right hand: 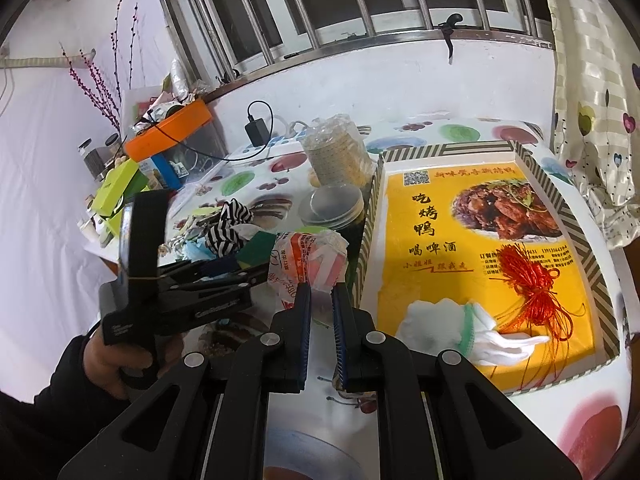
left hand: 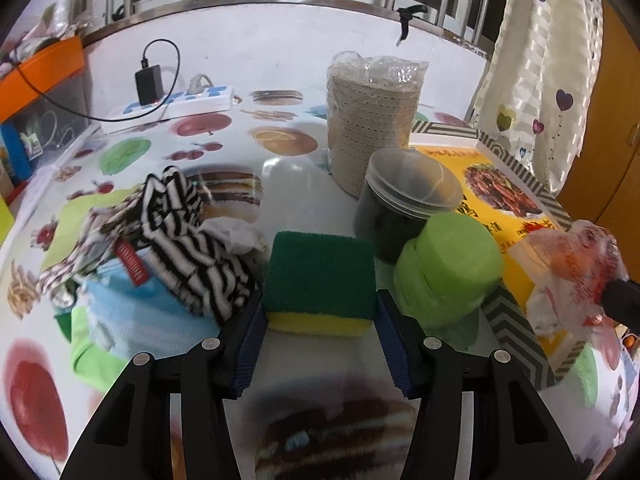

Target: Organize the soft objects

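A white plastered wall (right hand: 360,80) rises behind the worktop (left hand: 280,168), which is covered with a glossy white cloth printed with fruit and burgers. Above the wall runs a barred window with steel rails (right hand: 320,8), dark beyond the panes. A cream curtain with heart-shaped balloons (left hand: 540,60) hangs at the right, beside a brown wooden door (left hand: 616,140)

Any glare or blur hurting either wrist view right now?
Left wrist view: a bright glare patch on the glossy fruit-print tablecloth behind the green-and-yellow sponge, and near-foreground print blurred. Right wrist view: the crumpled red-printed plastic bag is sharp; straight window bars bow from fisheye.
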Motion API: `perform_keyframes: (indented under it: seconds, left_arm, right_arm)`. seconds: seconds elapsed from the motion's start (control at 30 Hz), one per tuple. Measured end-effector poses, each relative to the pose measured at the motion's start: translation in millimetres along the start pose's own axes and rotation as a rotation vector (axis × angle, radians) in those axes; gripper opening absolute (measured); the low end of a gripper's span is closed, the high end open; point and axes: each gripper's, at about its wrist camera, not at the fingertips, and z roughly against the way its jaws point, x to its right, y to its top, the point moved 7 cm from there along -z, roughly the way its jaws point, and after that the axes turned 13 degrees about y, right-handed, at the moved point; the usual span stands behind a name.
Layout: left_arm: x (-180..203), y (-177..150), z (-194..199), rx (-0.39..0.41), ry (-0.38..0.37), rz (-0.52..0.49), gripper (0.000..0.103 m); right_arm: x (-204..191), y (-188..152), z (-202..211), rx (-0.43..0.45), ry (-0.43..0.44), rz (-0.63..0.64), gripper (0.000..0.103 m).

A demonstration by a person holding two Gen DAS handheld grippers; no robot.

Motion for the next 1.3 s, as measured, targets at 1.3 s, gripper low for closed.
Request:
perform_keyframes:
  seconds: [1.3]
  left_arm:
    - [33.2,-36.4,123.5,0.116,-0.075,0.014,0.053]
  right_arm:
    - [-20.8,-24.1,37.2,0.02,0.015,0.03,0.011]
